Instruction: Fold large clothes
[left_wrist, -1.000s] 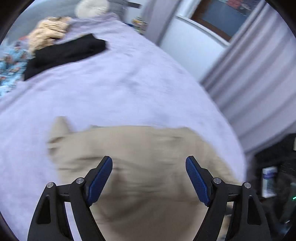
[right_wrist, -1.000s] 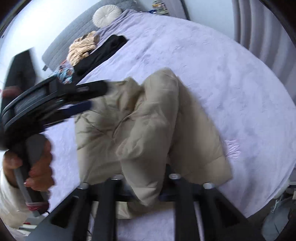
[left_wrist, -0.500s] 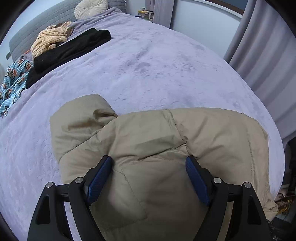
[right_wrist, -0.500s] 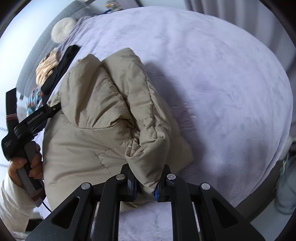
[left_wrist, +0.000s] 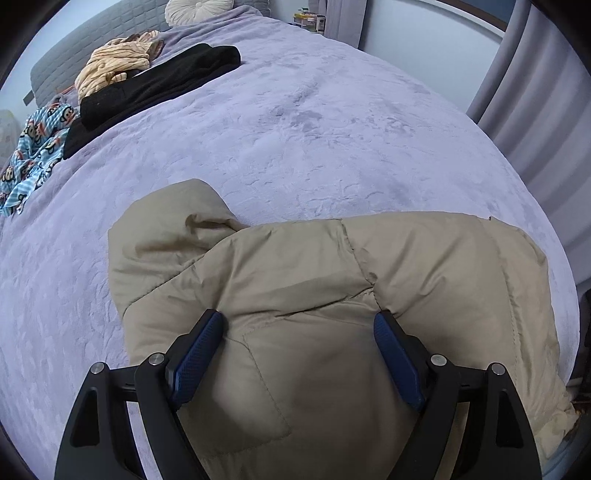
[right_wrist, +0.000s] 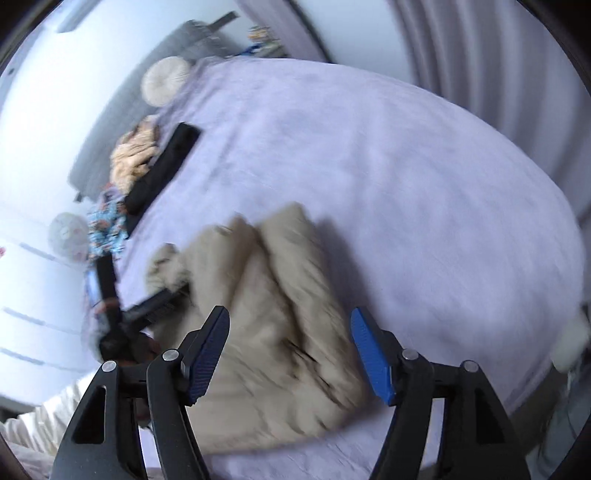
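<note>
I hold my left gripper low over the beige puffer jacket, jaws spread wide, gripping nothing. My right gripper hovers higher, likewise spread and empty. The jacket lies bunched on the lavender bed

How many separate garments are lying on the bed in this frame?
4: the beige puffer jacket at the near edge, and a black garment, a tan striped garment and a blue cartoon-print garment by the headboard. More may be hidden.
</note>
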